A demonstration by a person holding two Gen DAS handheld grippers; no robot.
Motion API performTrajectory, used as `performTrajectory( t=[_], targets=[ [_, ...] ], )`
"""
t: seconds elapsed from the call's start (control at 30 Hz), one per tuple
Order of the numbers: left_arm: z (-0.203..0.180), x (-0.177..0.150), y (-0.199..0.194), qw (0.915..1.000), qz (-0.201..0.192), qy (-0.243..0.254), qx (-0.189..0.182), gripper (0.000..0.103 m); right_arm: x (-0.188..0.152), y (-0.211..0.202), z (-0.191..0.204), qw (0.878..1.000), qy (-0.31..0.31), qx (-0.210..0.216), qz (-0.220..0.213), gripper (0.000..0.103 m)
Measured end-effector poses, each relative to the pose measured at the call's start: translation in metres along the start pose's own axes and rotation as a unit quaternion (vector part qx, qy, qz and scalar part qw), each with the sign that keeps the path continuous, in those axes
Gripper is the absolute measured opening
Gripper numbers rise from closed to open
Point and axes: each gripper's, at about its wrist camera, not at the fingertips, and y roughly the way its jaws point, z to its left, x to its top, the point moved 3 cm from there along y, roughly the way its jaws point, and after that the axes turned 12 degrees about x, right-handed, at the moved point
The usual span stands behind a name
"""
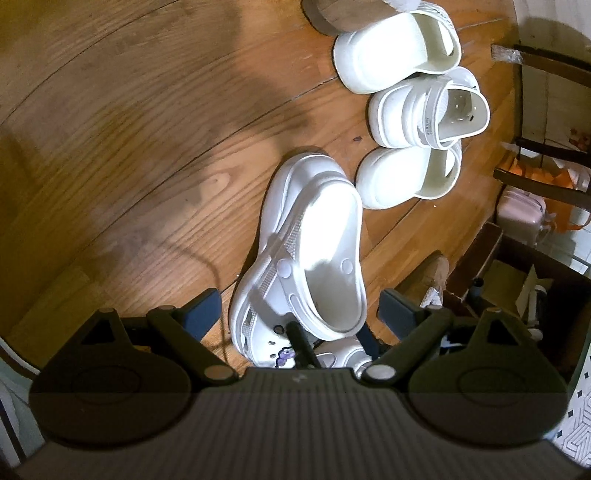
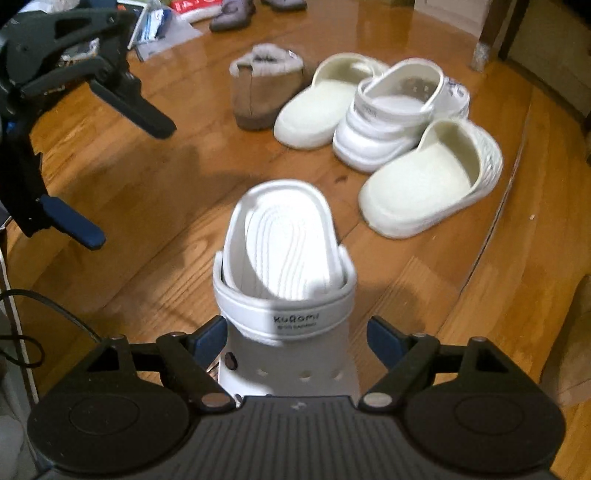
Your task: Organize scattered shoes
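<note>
Both grippers standing released around one white foam clog on the wooden floor.

The right gripper [image 2: 295, 332] and left gripper [image 1: 299, 310] are straddling the white foam clog [image 2: 288, 266], pads untouching; ahead are lying three pale clogs [image 2: 424, 177].

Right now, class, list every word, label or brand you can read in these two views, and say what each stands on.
"Kuromi": heel strap of the nearest white foam clog.
Small line beneath it on that strap: too blurred to read.
Print on the strap of the white clog between two cream slippers: blurred; in the left view, too small.
Red package with white letters at the top edge: cut off, unreadable.
</note>
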Motion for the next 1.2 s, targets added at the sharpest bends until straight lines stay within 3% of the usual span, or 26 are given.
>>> performTrajectory(
  t=[0.17,0.23,0.33,0.5,0.63,0.7,0.83,0.93,1.0,1.07,1.2],
  targets=[
    [-0.009,-0.005,0.002,0.9999,0.007,0.012,-0.005,0.093,0.001,0.012,0.006,0.999,0.02,-0.019,0.022,0.081],
    [-0.011,-0.007,0.002,0.9998,0.008,0.016,-0.007,0.093,0.003,0.012,0.005,0.997,0.059,-0.029,0.029,0.078],
    [-0.015,-0.009,0.001,0.9997,0.007,0.021,-0.009,0.093,0.002,0.005,-0.002,0.988,0.153,0.0,0.016,0.071],
    [-0.017,-0.014,0.002,0.9995,0.002,0.031,0.0,0.093,-0.006,-0.001,-0.012,0.953,0.299,0.053,-0.005,0.057],
    [-0.019,-0.02,0.005,0.9986,0.002,0.052,0.011,0.093,-0.005,-0.003,-0.006,0.944,0.319,0.082,-0.008,0.038],
    [-0.023,-0.024,0.005,0.9974,0.0,0.07,0.015,0.093,-0.004,-0.006,-0.002,0.947,0.31,0.08,-0.006,0.033],
    [-0.03,-0.032,0.005,0.9942,-0.003,0.105,0.022,0.093,-0.005,-0.019,0.0,0.951,0.302,0.06,-0.013,0.035],
    [-0.035,-0.038,0.004,0.9891,-0.007,0.144,0.031,0.093,-0.005,-0.025,-0.008,0.947,0.316,0.049,-0.019,0.061],
    [-0.039,-0.042,0.003,0.9846,-0.007,0.171,0.037,0.094,-0.007,-0.027,-0.015,0.94,0.334,0.054,-0.029,0.06],
    [-0.044,-0.045,0.0,0.9791,-0.011,0.199,0.039,0.094,-0.008,-0.028,-0.021,0.935,0.348,0.061,-0.038,0.065],
    [-0.054,-0.049,-0.007,0.9665,-0.021,0.251,0.048,0.093,-0.004,-0.023,-0.016,0.945,0.321,0.054,-0.041,0.07]
  ],
)
